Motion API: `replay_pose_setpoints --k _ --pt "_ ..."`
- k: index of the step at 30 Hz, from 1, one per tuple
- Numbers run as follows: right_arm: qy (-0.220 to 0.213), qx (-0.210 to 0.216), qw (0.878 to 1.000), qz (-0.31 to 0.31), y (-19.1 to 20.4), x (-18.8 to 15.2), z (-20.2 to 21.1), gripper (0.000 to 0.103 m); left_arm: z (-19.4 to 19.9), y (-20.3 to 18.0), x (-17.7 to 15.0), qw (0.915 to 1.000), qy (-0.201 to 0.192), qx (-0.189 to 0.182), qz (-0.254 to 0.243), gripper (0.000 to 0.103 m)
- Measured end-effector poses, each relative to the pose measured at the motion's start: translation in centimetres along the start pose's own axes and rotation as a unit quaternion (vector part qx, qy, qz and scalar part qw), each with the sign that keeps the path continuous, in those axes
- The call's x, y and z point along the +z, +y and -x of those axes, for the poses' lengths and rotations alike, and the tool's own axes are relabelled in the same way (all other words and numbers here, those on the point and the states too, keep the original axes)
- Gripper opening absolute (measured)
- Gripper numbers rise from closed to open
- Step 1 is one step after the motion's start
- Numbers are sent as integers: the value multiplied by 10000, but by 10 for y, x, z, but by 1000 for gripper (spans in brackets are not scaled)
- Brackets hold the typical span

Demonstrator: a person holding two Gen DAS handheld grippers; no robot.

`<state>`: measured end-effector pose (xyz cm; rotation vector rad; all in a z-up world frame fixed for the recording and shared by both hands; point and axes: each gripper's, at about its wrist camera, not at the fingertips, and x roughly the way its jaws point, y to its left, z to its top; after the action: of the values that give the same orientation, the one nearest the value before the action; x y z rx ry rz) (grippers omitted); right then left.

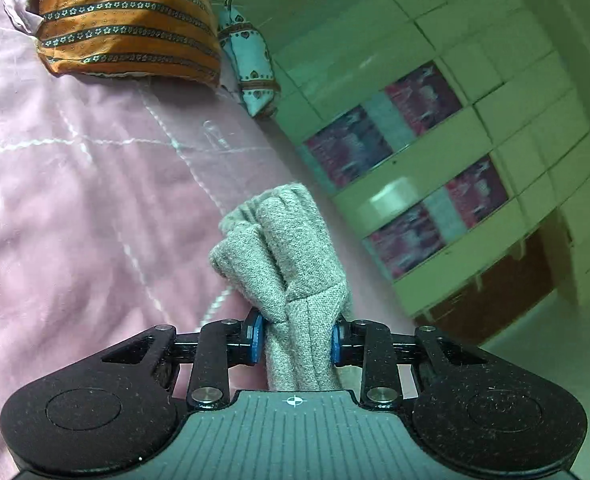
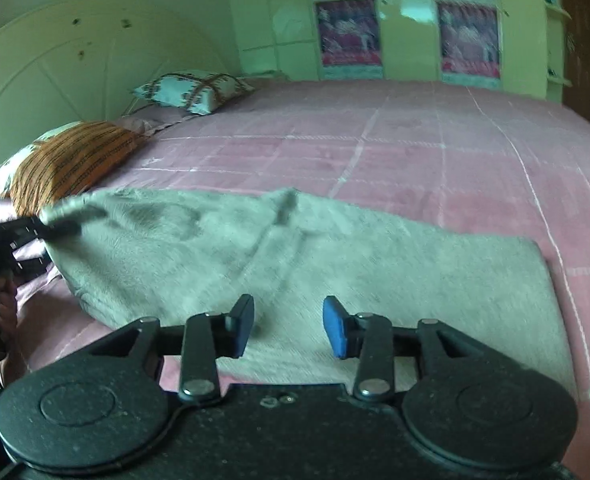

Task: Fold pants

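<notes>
Pink quilted bedspread beneath blurred grey pants; left gripper clamping bunched fabric at 9 o'clock, right gripper parted, holding nothing.

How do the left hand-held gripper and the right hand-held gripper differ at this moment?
The left hand-held gripper is shut on a bunched end of the grey pants; the right hand-held gripper is open and holds nothing. The left one lifts its cloth off the pink bedspread; the right one hangs over the flat part of the pants. Both have blue fingertips and black frames.
</notes>
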<state>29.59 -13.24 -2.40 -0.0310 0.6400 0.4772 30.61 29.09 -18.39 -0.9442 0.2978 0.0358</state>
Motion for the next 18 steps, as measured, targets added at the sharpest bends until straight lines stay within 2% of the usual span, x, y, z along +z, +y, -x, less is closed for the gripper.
replay_pose_setpoints --k 2,3,4,5,7,8,10,13,18 --pt "124 -22 9997 219 13 1 -16 34 -7 3 1 9997 136 165 -114 31" --pt "375 -210 9982 413 20 -2 -29 32 -9 7 -1 9990 248 322 -211 31" --pt "899 -460 9930 615 25 -10 -52 31 -13 14 -2 9978 394 483 -228 32" --pt "932 -546 9924 592 26 -15 -61 32 -16 21 -5 9969 495 575 -228 32" --pt "1004 -592 9922 447 26 -7 -65 31 -15 23 -5 9974 479 507 -168 32" --pt "897 -515 9943 263 23 -2 -58 31 -14 18 -5 9972 465 529 -243 32" --pt "355 -419 9985 22 14 0 -35 34 -11 0 1 9972 339 468 -471 32" --pt "-42 -423 9989 -187 -3 -6 -6 36 -10 -45 2 9948 110 322 -963 32" --pt "-644 -606 9885 -1229 -61 -19 42 37 -25 -155 -18 9782 85 -249 -2059 32"
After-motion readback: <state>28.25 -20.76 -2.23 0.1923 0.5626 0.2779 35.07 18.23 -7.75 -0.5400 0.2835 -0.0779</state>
